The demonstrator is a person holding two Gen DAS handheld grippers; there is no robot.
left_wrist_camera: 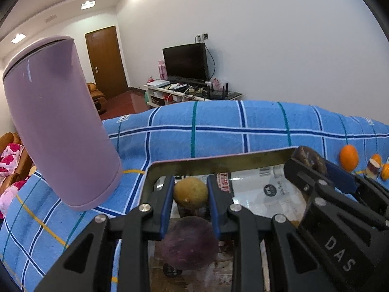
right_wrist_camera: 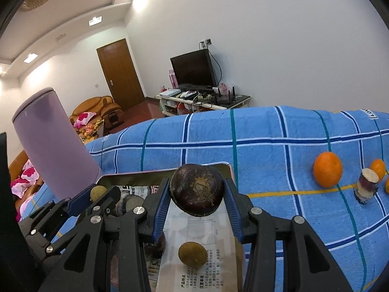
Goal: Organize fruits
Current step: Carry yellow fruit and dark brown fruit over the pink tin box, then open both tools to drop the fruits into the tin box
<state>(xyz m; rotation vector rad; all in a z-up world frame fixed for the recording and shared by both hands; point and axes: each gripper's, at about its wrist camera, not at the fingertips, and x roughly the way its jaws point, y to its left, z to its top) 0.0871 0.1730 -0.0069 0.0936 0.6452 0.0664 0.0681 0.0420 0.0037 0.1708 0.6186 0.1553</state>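
My left gripper (left_wrist_camera: pixel 190 189) is shut on a small yellow-brown round fruit (left_wrist_camera: pixel 190 193), held above an open metal-rimmed box (left_wrist_camera: pixel 218 163) lined with printed paper. A dull purple fruit (left_wrist_camera: pixel 190 241) lies in the box just below it. My right gripper (right_wrist_camera: pixel 197 189) is shut on a dark brown round fruit (right_wrist_camera: pixel 197 189) over the same box (right_wrist_camera: pixel 136 177). Another yellow-brown fruit (right_wrist_camera: pixel 192 254) rests on the paper underneath. The two grippers hang side by side over the box, the left gripper (right_wrist_camera: pixel 97 192) to the left of the right one.
A tall mauve cylinder (left_wrist_camera: pixel 60 121) stands left of the box on the blue checked towel (left_wrist_camera: pixel 243 126). To the right on the towel sit a large orange (right_wrist_camera: pixel 327 169), a smaller orange (right_wrist_camera: pixel 377 169) and a cut sugarcane piece (right_wrist_camera: pixel 366 187).
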